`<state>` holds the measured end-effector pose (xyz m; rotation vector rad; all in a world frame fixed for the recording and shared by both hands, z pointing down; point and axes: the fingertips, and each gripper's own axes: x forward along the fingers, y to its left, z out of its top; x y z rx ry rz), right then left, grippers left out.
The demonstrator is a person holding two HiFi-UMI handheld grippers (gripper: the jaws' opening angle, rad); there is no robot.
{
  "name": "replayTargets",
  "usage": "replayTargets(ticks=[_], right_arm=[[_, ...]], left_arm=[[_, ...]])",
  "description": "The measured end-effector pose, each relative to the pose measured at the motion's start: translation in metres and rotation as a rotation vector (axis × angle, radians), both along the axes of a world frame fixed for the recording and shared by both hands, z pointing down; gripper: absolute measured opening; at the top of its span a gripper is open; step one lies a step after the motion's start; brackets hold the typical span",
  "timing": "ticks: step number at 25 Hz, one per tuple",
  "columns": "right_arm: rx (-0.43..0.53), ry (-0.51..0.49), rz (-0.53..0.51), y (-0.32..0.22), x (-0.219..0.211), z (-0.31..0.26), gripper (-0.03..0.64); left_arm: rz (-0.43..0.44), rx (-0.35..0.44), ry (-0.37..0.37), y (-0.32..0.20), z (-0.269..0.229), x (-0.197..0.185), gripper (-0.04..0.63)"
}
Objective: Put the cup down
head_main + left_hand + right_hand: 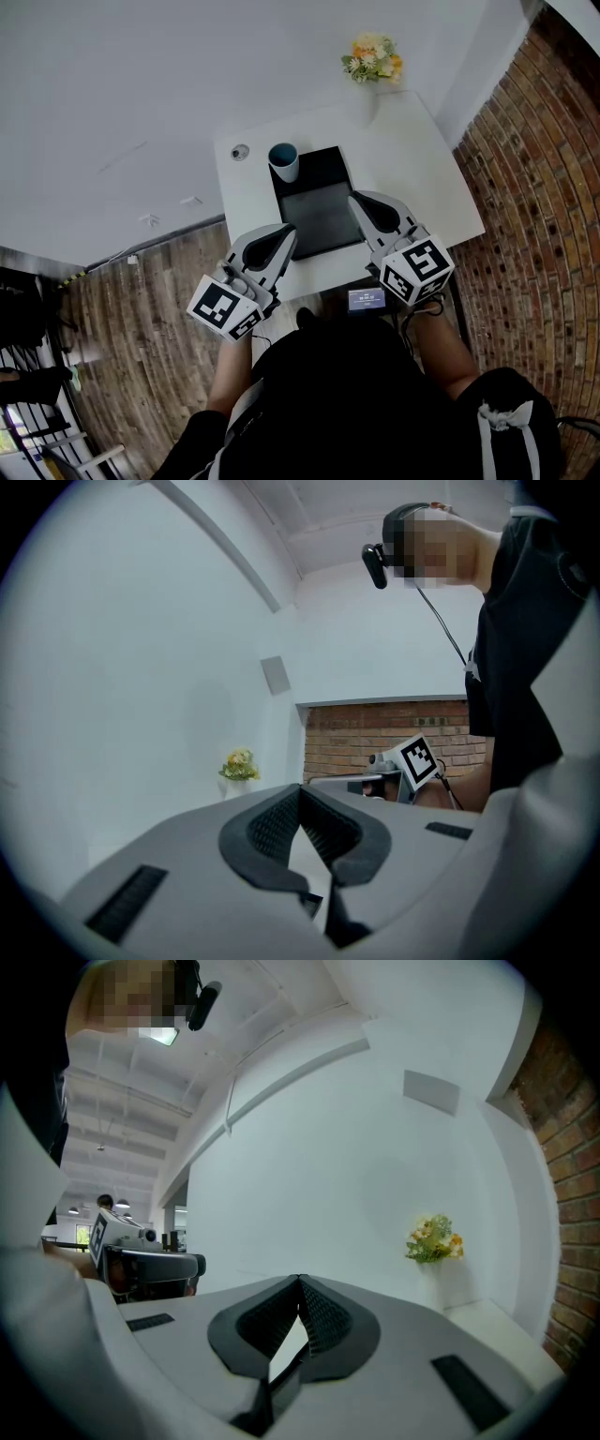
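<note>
A white cup (pixel 284 161) with a blue inside stands upright at the far left corner of a black tray (pixel 323 220) on the white table (pixel 422 169). My left gripper (pixel 289 232) hovers over the tray's near left edge, shut and empty. My right gripper (pixel 355 200) is over the tray's right side, also shut with nothing in it. Neither touches the cup, which is a short way beyond the left gripper. In the left gripper view the jaws (pixel 300 789) meet at the tips; in the right gripper view they (pixel 300 1281) do too. Neither gripper view shows the cup.
A vase of flowers (pixel 373 58) stands at the table's far right corner against the white wall. A small round object (pixel 241 152) lies left of the cup. A small screen (pixel 366 300) sits below the table's near edge. A brick floor surrounds the table.
</note>
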<state>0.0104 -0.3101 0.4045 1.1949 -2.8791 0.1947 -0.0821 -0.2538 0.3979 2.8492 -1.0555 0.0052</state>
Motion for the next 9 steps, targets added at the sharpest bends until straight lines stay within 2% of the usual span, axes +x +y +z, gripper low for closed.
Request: replayTargets(ticks=[9], right_arm=[[0.007, 0.015, 0.024, -0.0041, 0.0044, 0.0011, 0.012]], left_arm=[[-0.007, -0.005, 0.008, -0.0034, 0.0018, -0.0013, 0.007]])
